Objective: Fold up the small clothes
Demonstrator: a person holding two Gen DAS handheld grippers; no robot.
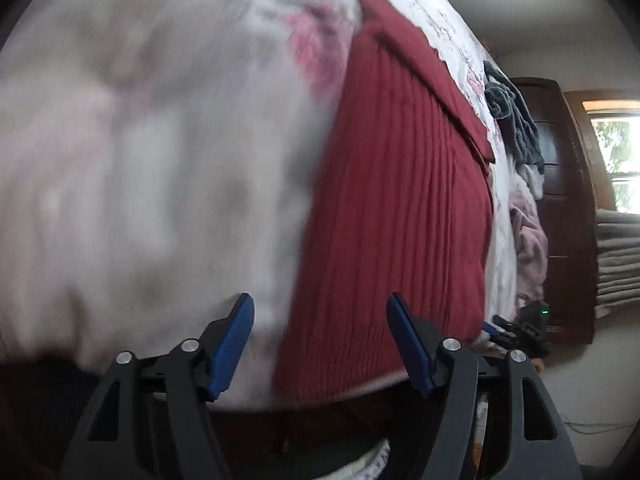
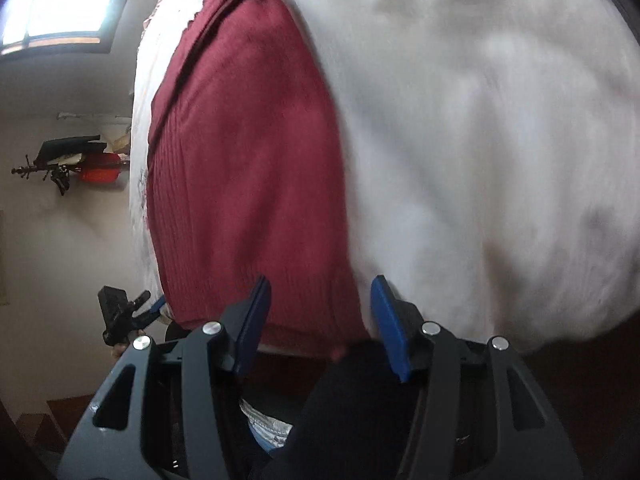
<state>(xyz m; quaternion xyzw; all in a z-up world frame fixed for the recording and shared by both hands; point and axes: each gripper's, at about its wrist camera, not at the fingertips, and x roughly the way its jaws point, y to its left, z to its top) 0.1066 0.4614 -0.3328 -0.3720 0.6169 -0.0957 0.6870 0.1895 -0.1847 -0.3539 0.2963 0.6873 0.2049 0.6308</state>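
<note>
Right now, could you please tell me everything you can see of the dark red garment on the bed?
The dark red garment is a ribbed knit that looks soft. It lies spread flat on the white bed cover, with a flap folded over along its far end. Its near hem reaches the bed's edge. Both the left gripper and the right gripper are open just short of that hem; neither holds it. Motion blur hides finer detail.

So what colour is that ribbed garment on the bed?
Dark red garment, clearest in the left wrist view.
</note>
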